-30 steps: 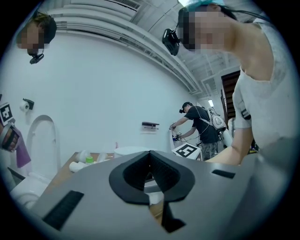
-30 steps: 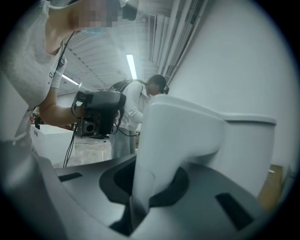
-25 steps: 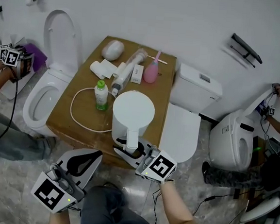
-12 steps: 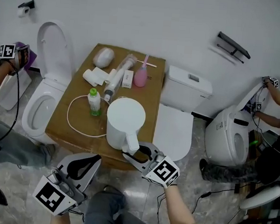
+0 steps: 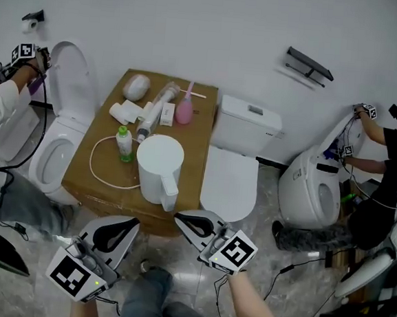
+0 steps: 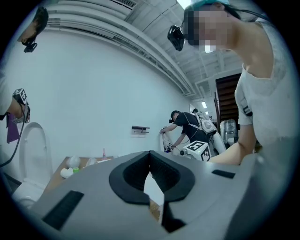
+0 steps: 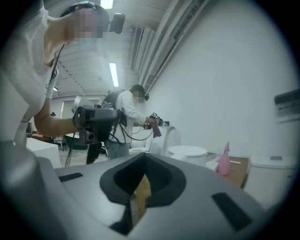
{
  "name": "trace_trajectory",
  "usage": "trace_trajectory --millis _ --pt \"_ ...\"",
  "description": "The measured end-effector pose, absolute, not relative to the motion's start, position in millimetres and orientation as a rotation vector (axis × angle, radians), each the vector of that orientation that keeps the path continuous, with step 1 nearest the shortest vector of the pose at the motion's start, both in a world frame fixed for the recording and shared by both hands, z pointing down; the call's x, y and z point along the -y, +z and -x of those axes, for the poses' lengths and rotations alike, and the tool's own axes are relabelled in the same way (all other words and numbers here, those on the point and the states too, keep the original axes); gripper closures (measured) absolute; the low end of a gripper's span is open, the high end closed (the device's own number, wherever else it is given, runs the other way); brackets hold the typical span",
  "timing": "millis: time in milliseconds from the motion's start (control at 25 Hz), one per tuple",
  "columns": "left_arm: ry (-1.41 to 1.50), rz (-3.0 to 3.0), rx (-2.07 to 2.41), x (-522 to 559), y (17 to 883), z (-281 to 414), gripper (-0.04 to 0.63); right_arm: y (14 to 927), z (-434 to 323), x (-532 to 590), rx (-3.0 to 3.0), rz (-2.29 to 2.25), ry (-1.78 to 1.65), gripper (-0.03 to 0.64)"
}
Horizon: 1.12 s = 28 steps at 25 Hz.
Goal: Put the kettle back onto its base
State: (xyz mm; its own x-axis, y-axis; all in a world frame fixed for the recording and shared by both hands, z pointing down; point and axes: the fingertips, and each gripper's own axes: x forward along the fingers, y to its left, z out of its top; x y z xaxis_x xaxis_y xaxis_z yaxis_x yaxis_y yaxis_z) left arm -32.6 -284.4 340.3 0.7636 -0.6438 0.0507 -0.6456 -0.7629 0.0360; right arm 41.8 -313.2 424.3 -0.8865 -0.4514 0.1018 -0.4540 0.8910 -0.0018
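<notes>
A white kettle point(image 5: 159, 168) stands upright near the front edge of the brown cardboard table point(image 5: 200, 137), its handle toward me. A white cord point(image 5: 94, 169) loops out from under it; the base itself is hidden. My right gripper point(image 5: 180, 220) hangs shut and empty just off the table's front edge, a little right of the handle and apart from it. In the right gripper view the kettle's top point(image 7: 187, 151) shows beyond the shut right gripper point(image 7: 143, 155). Lower left, the left gripper point(image 5: 131, 223) is shut and holds nothing; the left gripper point(image 6: 150, 153) blocks most of its own view.
On the table lie a green-capped bottle point(image 5: 123, 144), a pink spray bottle point(image 5: 184, 110), tubes and white packets. An open toilet point(image 5: 58, 142) stands left, a closed one point(image 5: 232, 171) right, another point(image 5: 313, 192) farther right. People work at both sides.
My right gripper, earlier open around the kettle's handle, has drawn back toward me off the handle and shut empty. The kettle stays on the table. The left gripper lifted slightly.
</notes>
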Motion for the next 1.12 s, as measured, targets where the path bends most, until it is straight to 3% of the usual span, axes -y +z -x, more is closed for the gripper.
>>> trace_trajectory --millis 520,1120 --pt "0.067 -3.012 1.047 174.9 273.2 -20.8 0.586 287.8 -37.6 167.5 3.093 -0.679 -0.034 0.609" --pt "0.101 -3.002 1.127 83.2 260.6 -31.3 0.586 257.1 -52.9 82.4 3.095 -0.710 -0.109 0.609"
